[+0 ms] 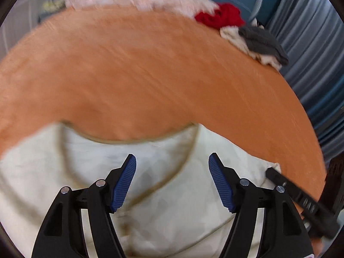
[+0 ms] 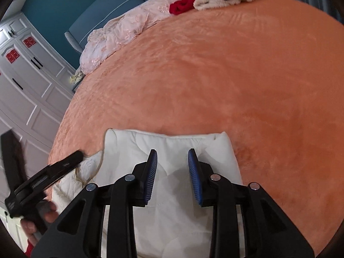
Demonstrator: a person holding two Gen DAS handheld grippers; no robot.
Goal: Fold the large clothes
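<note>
We are hovering both grippers, left (image 1: pixel 172 158) and right (image 2: pixel 172 154), fingers released and empty, over the cream garment (image 2: pixel 172 146) lying folded on the bed (image 2: pixel 236 75) beneath them. Next, grasping matching edges should keep the fold square.

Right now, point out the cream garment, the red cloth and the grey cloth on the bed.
cream garment (image 2: pixel 172 148), right wrist view, on its folded top panel.
red cloth (image 1: pixel 221 17), left wrist view, on the middle of the bundle.
grey cloth (image 1: pixel 262 40), left wrist view, on its upper surface.
</note>
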